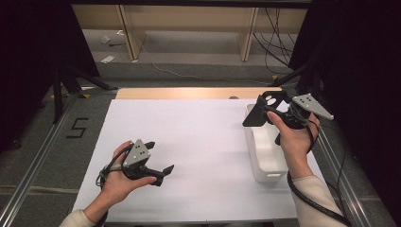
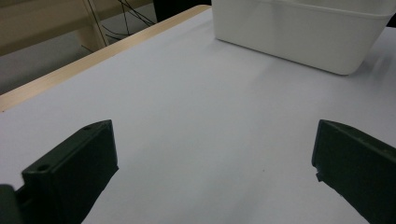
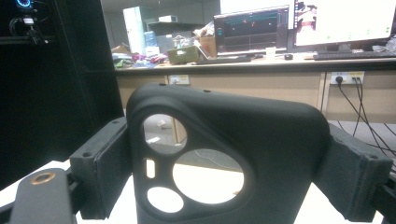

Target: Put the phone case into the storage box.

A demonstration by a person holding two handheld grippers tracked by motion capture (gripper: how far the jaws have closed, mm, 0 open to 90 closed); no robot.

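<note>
Matte black and faintly grainy, the soft rubbery phone case with its rounded corners point(image 3: 224, 154) stands upright between the two blocky black jaws of the right gripper point(image 3: 224, 163), which press against its two side edges, so this wide-set claw has a firm hold on it. One large round cut-out, a smaller round one above it, a still smaller one below and a narrow slot pierce the case near its top corner, and the pale table shows through them. From the high view the right gripper point(image 1: 265, 111) holds the black case point(image 1: 259, 113) in the air above the far end of the white rectangular plastic tub point(image 1: 265, 156), a smooth, thin-walled bin with rounded corners that sits at the right side of the table. The smooth white sheet covering the tabletop point(image 1: 198, 142) leaves a strip of light wood bare along the far edge. The left gripper point(image 1: 158, 158) hangs low over the sheet, well apart from the case and tub; its own view shows its jaws spread wide with nothing but bare white surface between them.
</note>
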